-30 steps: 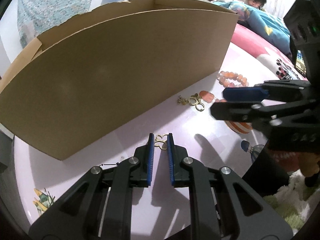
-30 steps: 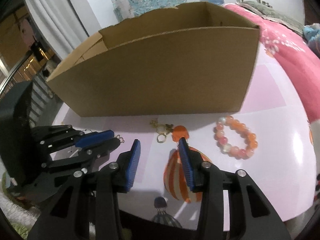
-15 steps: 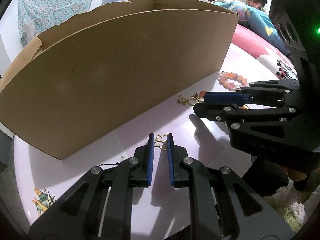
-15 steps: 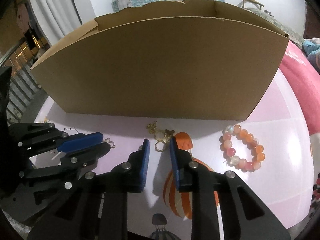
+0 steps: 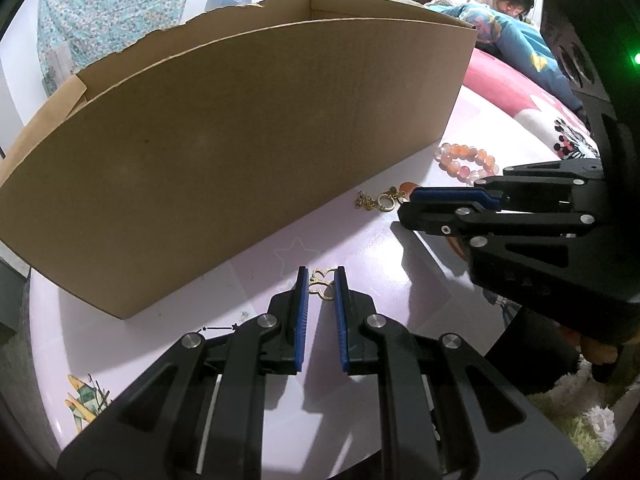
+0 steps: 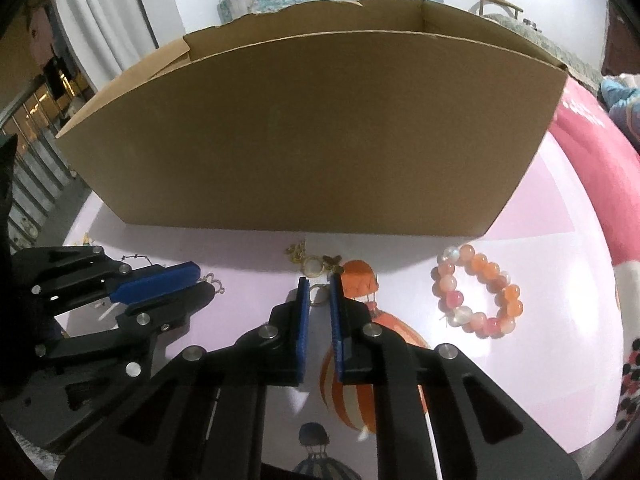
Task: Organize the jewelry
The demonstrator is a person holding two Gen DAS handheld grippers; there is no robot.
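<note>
In the left wrist view, the left gripper [image 5: 323,280] fills the lower centre of the frame, its blue pads drawn close and clamped on a small gold butterfly charm [image 5: 323,283] that sits between the fingertips, just above the pink counter [image 5: 168,328]. A thin dark chain [image 5: 220,327] trails off to the lower left of the charm.

The right gripper [image 6: 319,286] sits at the lower centre of the right wrist view. Its jaws have just been closing and now stand nearly together, pinching a small gold ring [image 6: 318,294] at the tips. That ring belongs to a gold chain cluster [image 6: 310,260] lying on the counter just in front of the cardboard box [image 6: 312,132], beside a printed orange balloon [image 6: 360,280].

A bracelet of pink and orange beads [image 6: 478,292] lies flat on the counter at the right of the frame, well apart from both grippers and near the box's right corner. The box stands open-topped across the upper half of both views.
</note>
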